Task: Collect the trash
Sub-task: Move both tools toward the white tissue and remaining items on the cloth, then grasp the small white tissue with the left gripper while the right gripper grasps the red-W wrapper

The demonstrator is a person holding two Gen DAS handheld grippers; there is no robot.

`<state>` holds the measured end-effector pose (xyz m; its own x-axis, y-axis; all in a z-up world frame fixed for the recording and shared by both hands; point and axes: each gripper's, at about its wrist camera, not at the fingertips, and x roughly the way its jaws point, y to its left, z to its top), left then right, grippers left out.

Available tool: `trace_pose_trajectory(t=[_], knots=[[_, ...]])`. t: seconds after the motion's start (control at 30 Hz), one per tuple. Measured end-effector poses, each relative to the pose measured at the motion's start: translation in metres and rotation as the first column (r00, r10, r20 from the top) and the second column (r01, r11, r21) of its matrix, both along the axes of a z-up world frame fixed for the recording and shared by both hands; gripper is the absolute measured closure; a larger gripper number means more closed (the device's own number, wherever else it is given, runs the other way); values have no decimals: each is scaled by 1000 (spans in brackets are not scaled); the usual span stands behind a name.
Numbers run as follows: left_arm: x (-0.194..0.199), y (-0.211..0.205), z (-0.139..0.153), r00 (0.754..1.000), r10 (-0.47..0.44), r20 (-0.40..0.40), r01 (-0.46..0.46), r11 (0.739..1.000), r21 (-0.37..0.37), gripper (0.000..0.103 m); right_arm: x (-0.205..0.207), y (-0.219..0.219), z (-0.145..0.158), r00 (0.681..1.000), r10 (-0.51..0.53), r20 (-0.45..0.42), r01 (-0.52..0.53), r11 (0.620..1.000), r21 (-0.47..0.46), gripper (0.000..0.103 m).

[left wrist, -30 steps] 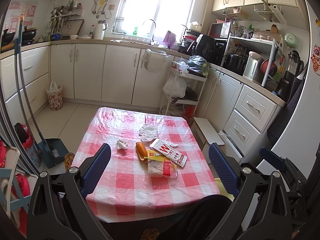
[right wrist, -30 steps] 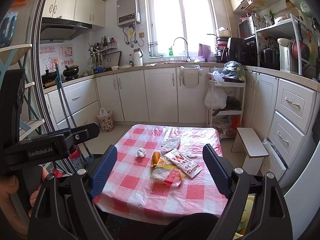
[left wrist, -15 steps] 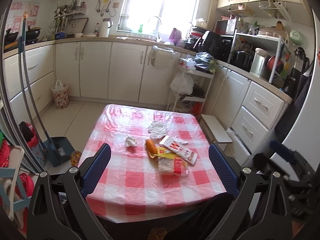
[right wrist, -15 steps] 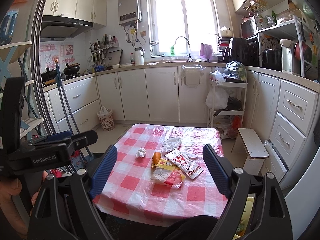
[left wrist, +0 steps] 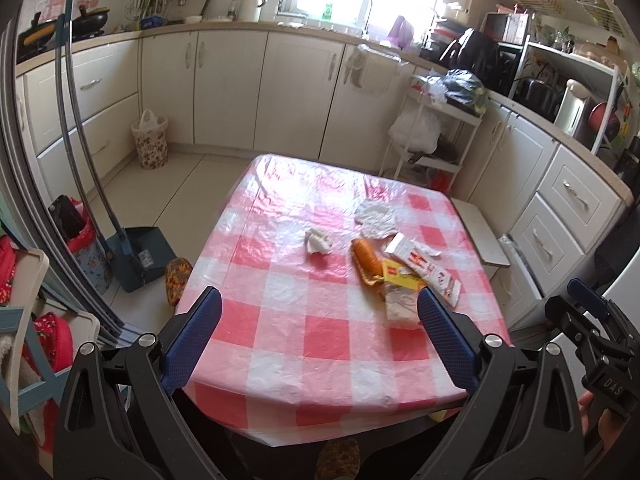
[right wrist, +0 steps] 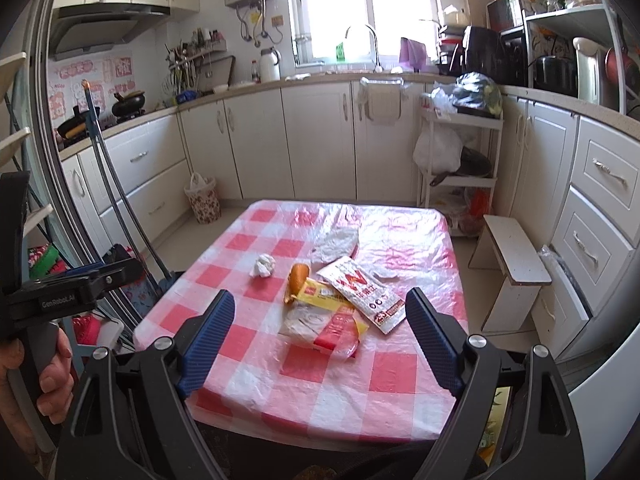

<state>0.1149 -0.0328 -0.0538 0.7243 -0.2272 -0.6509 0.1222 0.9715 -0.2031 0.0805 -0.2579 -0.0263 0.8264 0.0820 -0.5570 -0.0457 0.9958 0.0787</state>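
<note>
Grippers, left (left wrist: 318,334) and right (right wrist: 318,336), both spread apart, empty, short of wrappers (right wrist: 340,300) mid-bench (right wrist: 256,364); risk of snagging the slick tablecloth (right wrist: 400,248) and dragging the pile off.

A blue dustpan (left wrist: 138,256) stood on the floor beside the surface (left wrist: 280,320); a white step stool (right wrist: 514,256) sat opposite.

- The bench (right wrist: 404,240) wears a glossy plastic sheet, red and white checks, wrinkled.
- Crumpled tissue (right wrist: 263,265): soft matt paper.
- White wrapper (right wrist: 362,289): shiny printed film.
- Yellow packet (right wrist: 320,297): glossy plastic.
- Left tongs (left wrist: 318,340) and right tongs (right wrist: 318,340): matt black frames, ribbed blue pads (right wrist: 208,338), bright metal screws.
</note>
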Motion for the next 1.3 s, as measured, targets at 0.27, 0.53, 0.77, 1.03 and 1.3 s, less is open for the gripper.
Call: trace_pose_trajectory(t=[0.27,0.53,0.77,1.03,1.3], knots=[[32,13,-39,996,31,-82,-29,999,23,8,56,8,-23,993,74,-94,-78,996,-43,19],[81,3,-62,995,19,-103,-13,998,56,9,102,-1,-47,983,73,-170,-87,993,-76,19],[154,-33,-91,990,-22,-143,33,996,79,14,144,-35,-91,944,33,-329,-88,984,-154,19],[211,-64,-125,981,-31,-190,60,988,146,21,185,-33,-131,907,93,-410,-163,977,-139,18],[235,-78,-149,971,-76,-227,109,984,138,74,197,-50,-140,888,136,-438,-147,989,8,80]])
